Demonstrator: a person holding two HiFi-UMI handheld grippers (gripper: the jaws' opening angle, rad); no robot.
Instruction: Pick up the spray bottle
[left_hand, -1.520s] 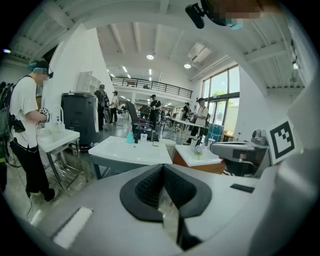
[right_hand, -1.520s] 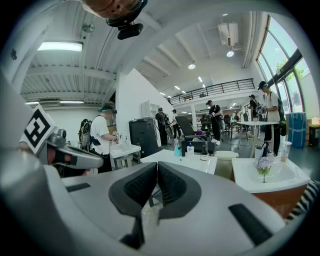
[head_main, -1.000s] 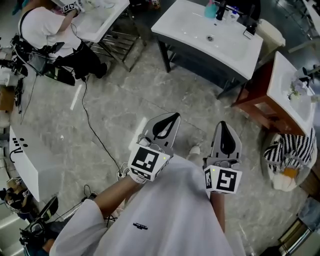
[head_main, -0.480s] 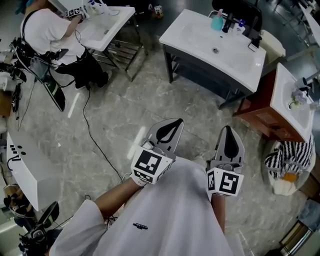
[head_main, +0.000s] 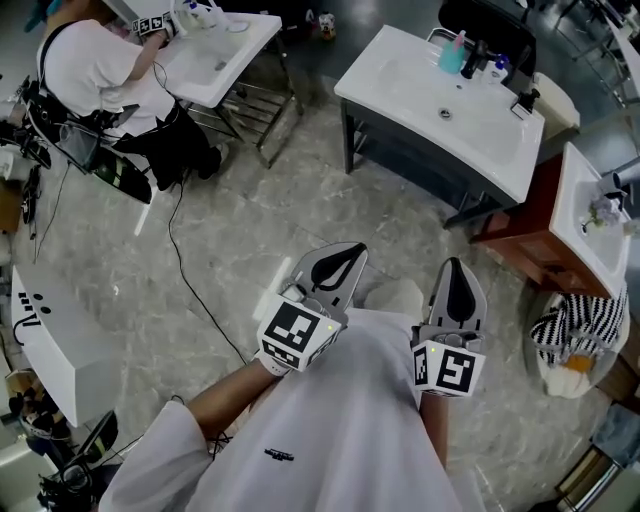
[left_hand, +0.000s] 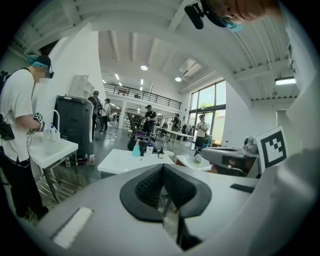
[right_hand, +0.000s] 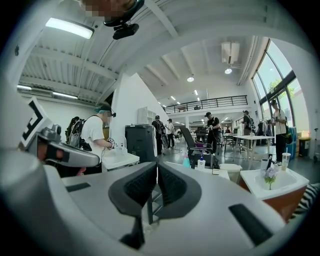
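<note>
Your left gripper (head_main: 345, 252) and right gripper (head_main: 455, 268) are both clenched empty, well apart from the white washstand (head_main: 400, 90). The teal spray bottle (head_main: 452, 55) stands at its back edge beside the tap (head_main: 479, 57)

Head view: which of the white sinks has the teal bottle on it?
The middle sink, on the dark frame; the teal bottle stands by its tap. The left sink has a person at it, the right sink tops a wooden cabinet.

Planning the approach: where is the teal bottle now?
Head view, upper right: the teal bottle stands at the far edge of the white sink, just left of the dark faucet.
</note>
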